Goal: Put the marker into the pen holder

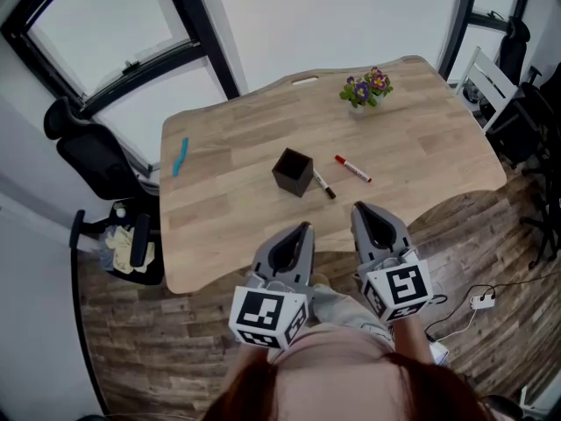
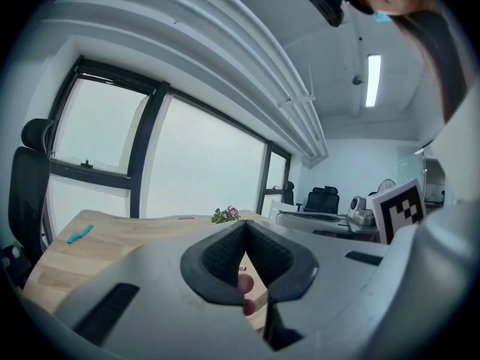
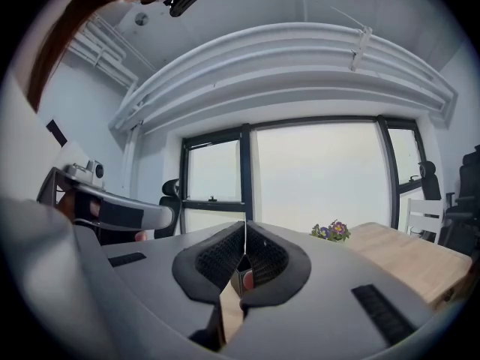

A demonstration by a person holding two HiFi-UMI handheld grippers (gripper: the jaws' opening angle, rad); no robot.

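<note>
Head view, steeply down: finds the black pen holder (image 1: pixel 293 172) mid-table (image 1: pixel 228 209), with a black marker (image 1: pixel 324 184) lying just beside it on the right and a red marker (image 1: pixel 352 169) a little further right, both flat on the wood and outside the holder. Shows the left gripper (image 1: pixel 303 227) and right gripper (image 1: pixel 360 208) on the near side of the holder, at the table edge, each with jaws pressed together on nothing. Could go wrong by descending with jaws unopened and sending a marker rolling, or by nudging the light-looking holder while reaching for the marker beside it.
</note>
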